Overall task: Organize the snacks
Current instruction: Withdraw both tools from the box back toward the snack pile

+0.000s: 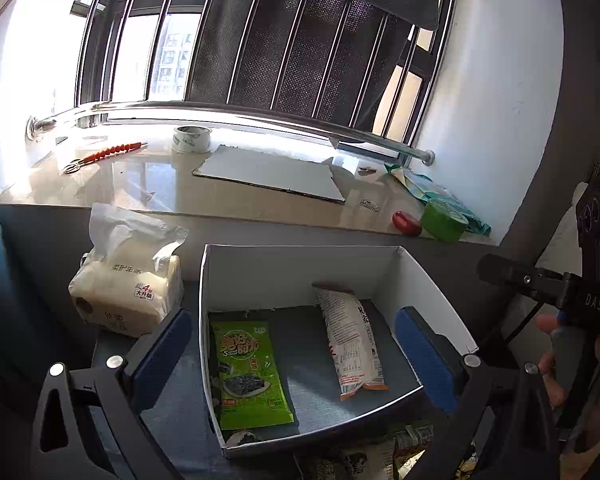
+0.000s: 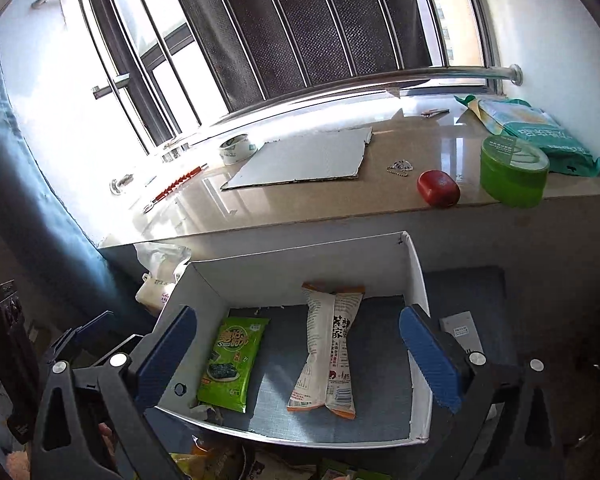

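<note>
Where the white box (image 2: 416, 280) sits, seaweed packet (image 2: 232, 364) and white snack bag (image 2: 328, 352) lie apart.

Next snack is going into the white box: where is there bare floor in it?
Widest bare strip in the white box: between the green seaweed packet and the white snack bag. A narrower strip lies between that bag and the right wall. The near edge is crowded: loose packets are piled just outside.

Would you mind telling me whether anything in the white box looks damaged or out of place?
A torn wrapper scrap lies in the white box's near-left corner, below the green seaweed packet. The white snack packet looks intact.
</note>
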